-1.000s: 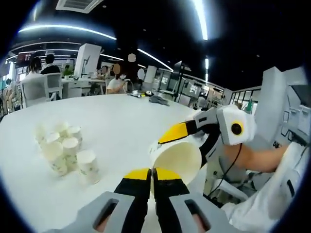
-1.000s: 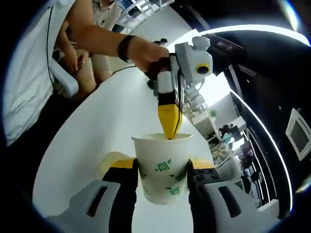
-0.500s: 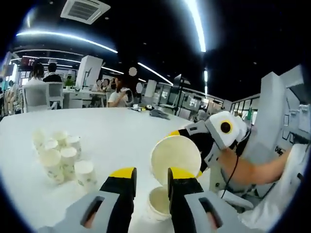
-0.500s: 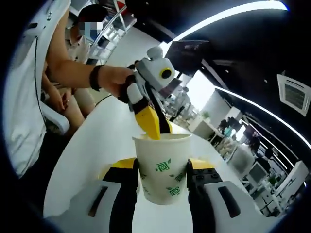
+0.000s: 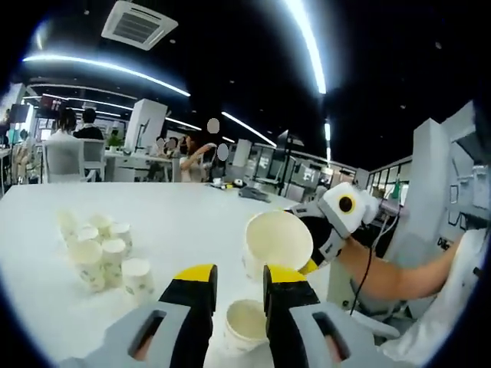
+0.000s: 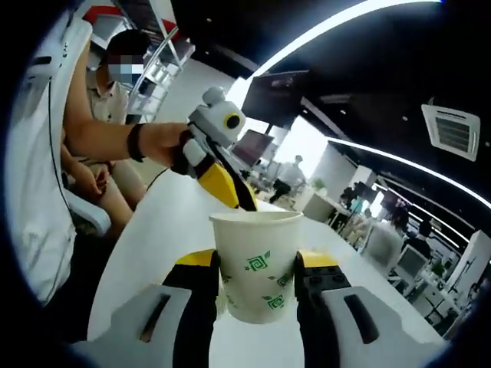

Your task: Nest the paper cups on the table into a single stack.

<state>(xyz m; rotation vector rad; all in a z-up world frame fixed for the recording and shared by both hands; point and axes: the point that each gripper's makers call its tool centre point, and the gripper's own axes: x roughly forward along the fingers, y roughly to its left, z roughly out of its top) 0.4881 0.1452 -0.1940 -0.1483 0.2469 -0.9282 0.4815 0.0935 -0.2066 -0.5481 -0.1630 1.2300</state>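
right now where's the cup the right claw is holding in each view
Left gripper view: the held cup sits right of centre, its open mouth facing the camera, just above the left claw.
Right gripper view: low centre, upright, clamped by the right claw.
Shared landmark: the white table.

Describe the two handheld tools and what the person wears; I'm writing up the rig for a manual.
Each tool has grey slotted bodies ending in black jaws with yellow tips, seen on the left tool and right tool. Behind the jaws sits a white housing with a yellow ring. A black cable trails from the right tool. The person wears a white shirt and a dark wristband.
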